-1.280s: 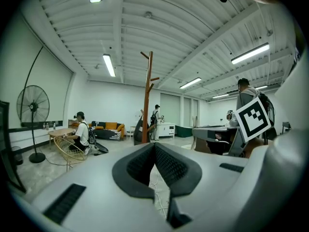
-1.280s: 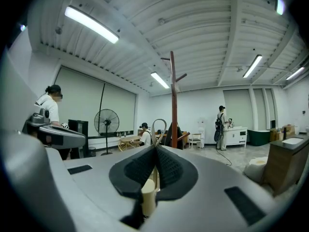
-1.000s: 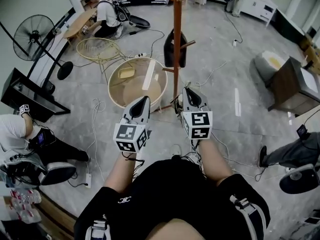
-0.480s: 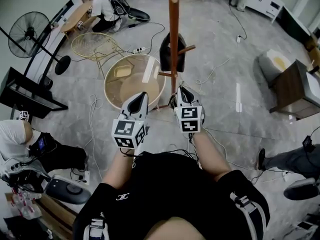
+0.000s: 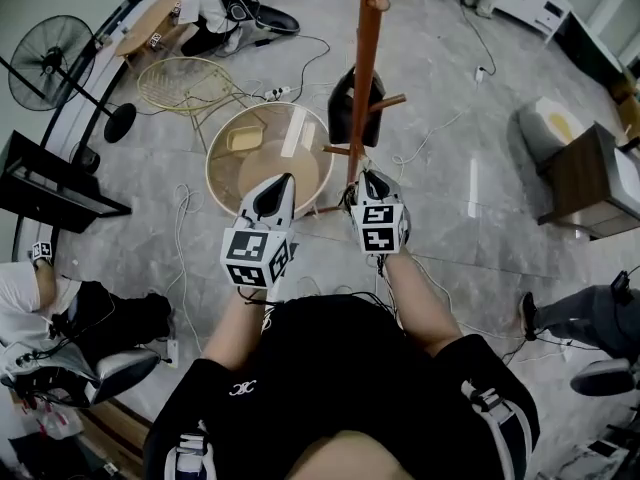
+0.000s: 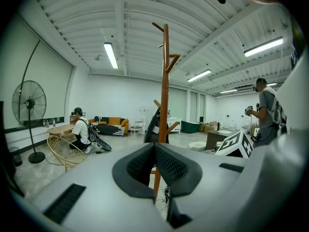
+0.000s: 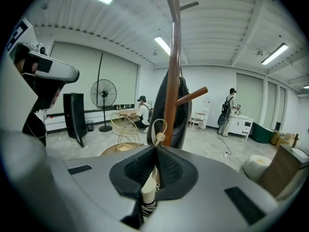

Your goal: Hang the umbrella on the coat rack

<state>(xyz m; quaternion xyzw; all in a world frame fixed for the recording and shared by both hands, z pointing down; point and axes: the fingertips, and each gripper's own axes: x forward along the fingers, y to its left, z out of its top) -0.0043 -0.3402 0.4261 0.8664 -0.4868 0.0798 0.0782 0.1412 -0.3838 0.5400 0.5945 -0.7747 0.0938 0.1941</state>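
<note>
While the coat rack (image 5: 364, 68) stands just ahead, the small umbrella (image 7: 148, 191) hangs from the clenched right gripper (image 7: 155, 150), probably pinched by its cord; light, floppy, best taken at the strap loop (image 7: 159, 138). Left gripper (image 6: 154, 147) closed, empty.

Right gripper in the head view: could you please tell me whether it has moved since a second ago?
Yes. The right gripper has moved left, closer to the coat rack pole.

No legible txt or nos. Small white logo (image 5: 243, 389) on black shorts (image 5: 330, 368), near centre: too small to read. Left gripper (image 5: 284, 183) & right gripper (image 5: 368, 178) cubes: b/w code squares only.
</note>
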